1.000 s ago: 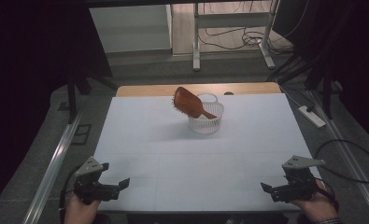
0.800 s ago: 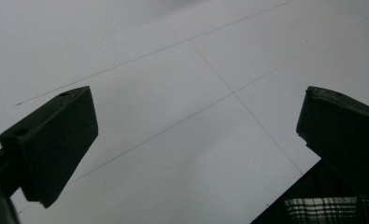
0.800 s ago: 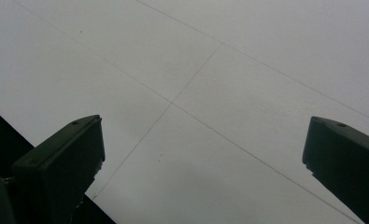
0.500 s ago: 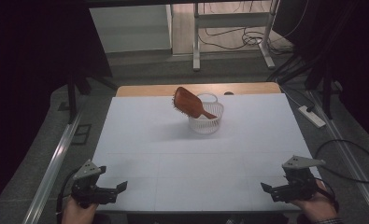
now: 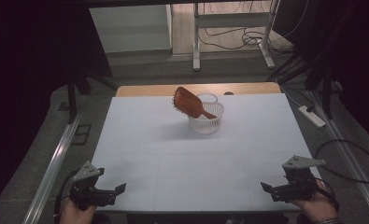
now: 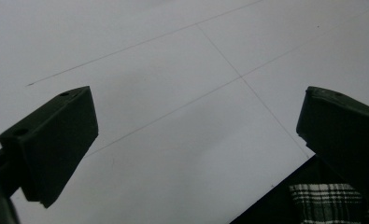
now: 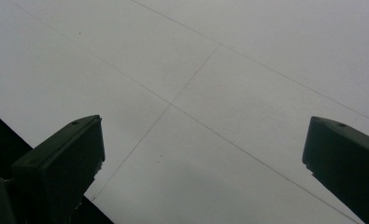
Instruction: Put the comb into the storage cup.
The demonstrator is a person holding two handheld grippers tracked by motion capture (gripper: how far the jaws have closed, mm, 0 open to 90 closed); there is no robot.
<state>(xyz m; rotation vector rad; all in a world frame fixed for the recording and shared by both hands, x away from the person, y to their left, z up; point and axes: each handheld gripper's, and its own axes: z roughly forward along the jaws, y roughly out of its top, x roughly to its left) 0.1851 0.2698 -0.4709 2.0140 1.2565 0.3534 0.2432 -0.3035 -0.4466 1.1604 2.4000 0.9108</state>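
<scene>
Hairbrush (image 5: 188, 101) head up-left, handle in basket (image 5: 205, 122)

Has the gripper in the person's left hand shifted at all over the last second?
Yes. The left gripper has drawn back toward the person and slightly outward, closer to the near edge of the white table, its fingers open.

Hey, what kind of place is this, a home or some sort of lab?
Probably a lab or recording setup, not a home: a white-covered table framed by dark curtains, loose cables on the floor behind, and a power strip beside it.
</scene>
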